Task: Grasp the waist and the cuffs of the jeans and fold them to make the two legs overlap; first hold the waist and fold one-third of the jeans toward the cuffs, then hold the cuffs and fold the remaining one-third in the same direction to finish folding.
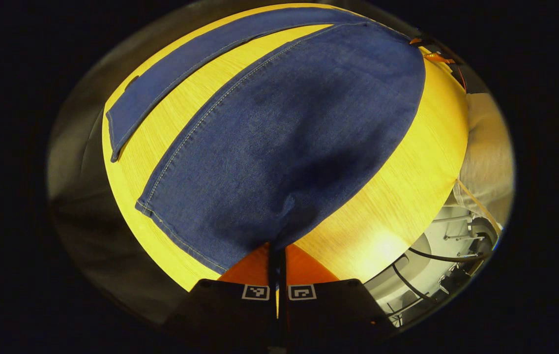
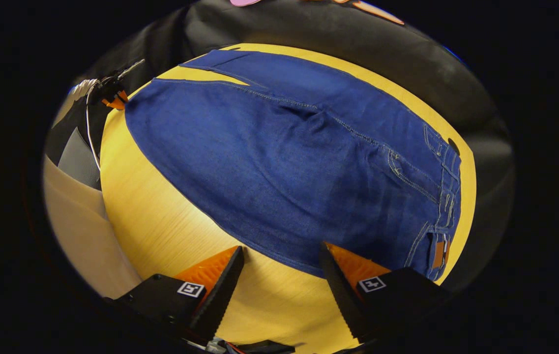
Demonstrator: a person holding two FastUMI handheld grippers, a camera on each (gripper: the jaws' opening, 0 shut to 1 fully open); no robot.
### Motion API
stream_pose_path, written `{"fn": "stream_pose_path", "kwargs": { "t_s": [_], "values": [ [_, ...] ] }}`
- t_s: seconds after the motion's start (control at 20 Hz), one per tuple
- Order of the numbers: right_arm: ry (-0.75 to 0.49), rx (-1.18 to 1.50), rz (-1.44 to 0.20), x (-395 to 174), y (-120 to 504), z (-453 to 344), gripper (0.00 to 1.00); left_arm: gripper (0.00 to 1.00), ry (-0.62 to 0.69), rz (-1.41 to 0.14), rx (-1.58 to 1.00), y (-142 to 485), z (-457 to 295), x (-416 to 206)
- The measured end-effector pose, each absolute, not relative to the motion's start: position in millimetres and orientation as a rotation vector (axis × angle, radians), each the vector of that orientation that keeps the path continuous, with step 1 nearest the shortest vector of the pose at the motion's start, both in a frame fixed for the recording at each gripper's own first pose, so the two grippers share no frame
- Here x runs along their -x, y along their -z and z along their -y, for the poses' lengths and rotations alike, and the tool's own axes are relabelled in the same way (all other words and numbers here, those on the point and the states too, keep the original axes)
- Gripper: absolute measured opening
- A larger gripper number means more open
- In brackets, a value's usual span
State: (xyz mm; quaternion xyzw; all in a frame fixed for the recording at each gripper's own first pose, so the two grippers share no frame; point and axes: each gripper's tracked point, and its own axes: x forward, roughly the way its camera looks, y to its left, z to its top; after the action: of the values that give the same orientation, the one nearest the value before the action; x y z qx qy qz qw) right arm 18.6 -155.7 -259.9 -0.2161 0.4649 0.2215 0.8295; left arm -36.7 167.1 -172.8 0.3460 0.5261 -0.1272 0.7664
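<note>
Blue jeans (image 1: 284, 132) lie flat on a yellow wooden table (image 1: 397, 196). In the left gripper view, one leg spreads ahead of me and its near edge is drawn into my left gripper (image 1: 277, 250), which is shut on the denim. The second leg (image 1: 171, 83) lies apart at the upper left. In the right gripper view, the jeans (image 2: 279, 162) stretch across the table (image 2: 161, 221), with the waistband (image 2: 449, 196) at the right. My right gripper (image 2: 281, 248) is open at the near side seam, one finger over the denim and one over bare wood. The left gripper (image 2: 112, 98) shows far off at the leg's end.
Black cloth surrounds the table's far side (image 2: 358, 34). Pale fabric (image 1: 488, 147) and white equipment with dark cables (image 1: 446, 250) sit off the table edge in the left gripper view. A beige surface (image 2: 73, 231) lies beside the table in the right gripper view.
</note>
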Motion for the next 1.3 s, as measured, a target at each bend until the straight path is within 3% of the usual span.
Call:
{"fn": "stream_pose_path", "kwargs": {
  "t_s": [0.15,0.2,0.25,0.3,0.35,0.5,0.55,0.6,0.7,0.75,0.8,0.95,1.0,1.2,1.3],
  "values": [
    [-0.461,0.467,-1.006,-16.8,261.8,155.3,0.98,0.00,0.284,-1.147,-0.750,171.4,-162.8,36.1],
    [-0.463,0.465,-1.002,-18.0,260.7,155.1,0.92,0.00,0.289,-1.149,-0.751,172.0,-162.9,36.8],
    [-0.465,0.469,-1.000,-19.1,259.8,156.2,0.96,0.00,0.293,-1.151,-0.749,171.4,-162.7,36.4],
    [-0.470,0.474,-0.995,-20.2,258.4,155.3,0.84,0.00,0.294,-1.151,-0.745,171.0,-161.5,35.6],
    [-0.479,0.480,-0.990,-22.6,257.8,156.5,0.84,0.00,0.295,-1.149,-0.740,170.5,-159.9,33.8],
    [-0.492,0.517,-0.979,-35.9,254.7,155.7,0.39,0.00,0.297,-1.143,-0.743,173.2,-161.2,28.2],
    [-0.492,0.531,-0.970,-41.7,251.7,158.7,0.41,0.00,0.298,-1.139,-0.744,173.1,-160.2,27.4],
    [-0.483,0.545,-0.961,-49.1,249.9,161.6,0.18,0.00,0.296,-1.138,-0.742,172.1,-158.3,29.0],
    [-0.442,0.522,-0.975,-47.8,249.9,164.9,0.10,0.00,0.292,-1.128,-0.738,171.7,-157.6,29.6],
    [-0.413,0.491,-0.980,-43.6,252.8,165.7,0.14,0.00,0.291,-1.120,-0.735,172.1,-156.9,29.1],
    [-0.401,0.472,-0.963,-43.3,250.4,164.9,0.10,0.00,0.289,-1.111,-0.730,171.9,-155.3,28.6],
    [-0.338,0.434,-0.887,-48.0,250.8,166.0,0.13,0.00,0.255,-1.047,-0.673,172.0,-151.1,27.6],
    [-0.303,0.425,-0.866,-47.4,248.8,167.8,0.03,0.00,0.230,-1.001,-0.635,172.3,-149.3,25.2],
    [-0.131,0.370,-0.802,-44.8,245.7,169.5,0.06,0.00,0.038,-0.764,-0.414,168.9,-152.7,17.9],
    [-0.061,0.319,-0.764,-46.6,234.8,165.1,0.03,0.00,-0.080,-0.641,-0.341,162.8,-156.1,6.8]
  ]
}}
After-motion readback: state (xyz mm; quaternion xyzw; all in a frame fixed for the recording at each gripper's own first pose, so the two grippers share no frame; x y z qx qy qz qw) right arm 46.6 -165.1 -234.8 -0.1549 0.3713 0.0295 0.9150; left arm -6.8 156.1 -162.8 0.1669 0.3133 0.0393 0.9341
